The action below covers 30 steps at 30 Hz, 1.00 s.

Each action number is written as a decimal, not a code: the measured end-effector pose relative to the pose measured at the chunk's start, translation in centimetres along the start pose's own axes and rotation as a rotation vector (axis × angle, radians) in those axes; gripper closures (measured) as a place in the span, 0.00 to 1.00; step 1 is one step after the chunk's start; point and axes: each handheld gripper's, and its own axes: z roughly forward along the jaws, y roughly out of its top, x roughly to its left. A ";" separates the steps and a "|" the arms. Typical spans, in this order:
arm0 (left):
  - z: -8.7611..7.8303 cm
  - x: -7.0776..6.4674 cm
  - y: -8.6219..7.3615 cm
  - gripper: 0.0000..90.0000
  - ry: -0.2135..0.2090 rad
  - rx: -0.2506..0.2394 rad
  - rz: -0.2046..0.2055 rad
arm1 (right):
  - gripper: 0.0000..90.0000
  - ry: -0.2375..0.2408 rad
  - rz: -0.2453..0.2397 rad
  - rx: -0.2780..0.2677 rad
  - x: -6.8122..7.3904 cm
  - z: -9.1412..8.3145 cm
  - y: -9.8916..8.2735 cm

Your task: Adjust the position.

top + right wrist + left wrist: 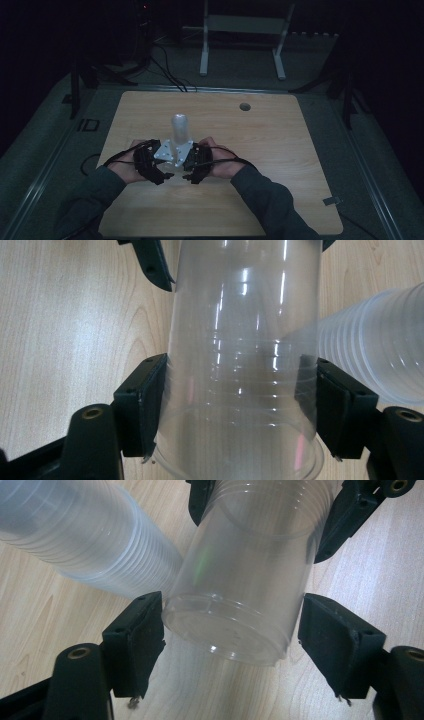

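A clear plastic cup is pinched near its rim by the right gripper, centre of the right gripper view. In the left gripper view, the cup's base end sits btwn the left gripper jaws, spread w/ a gap at the right pad. A stack of cups is seen upper left, on the worktop.
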 end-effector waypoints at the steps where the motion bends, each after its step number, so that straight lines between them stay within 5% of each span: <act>1: 0.1 -0.1 0.0 0.33 -0.004 0.004 0.001 | 0.33 0.000 -0.003 0.000 0.1 0.0 0.0; 14: 0.2 -0.2 0.0 0.42 -0.016 0.038 0.036 | 0.31 0.015 -0.025 0.013 0.2 0.1 -0.1; 20: 0.4 -0.3 0.0 0.44 -0.022 0.030 0.027 | 0.21 0.013 -0.027 0.036 0.6 0.2 0.0; 23: 0.6 -0.4 -0.3 0.44 -0.015 -0.004 -0.013 | 0.17 -0.004 -0.002 0.010 0.4 0.0 0.0; 30: 0.6 -0.2 -0.8 0.44 -0.007 -0.027 -0.033 | 0.15 -0.036 0.030 -0.031 -0.2 -0.9 -0.1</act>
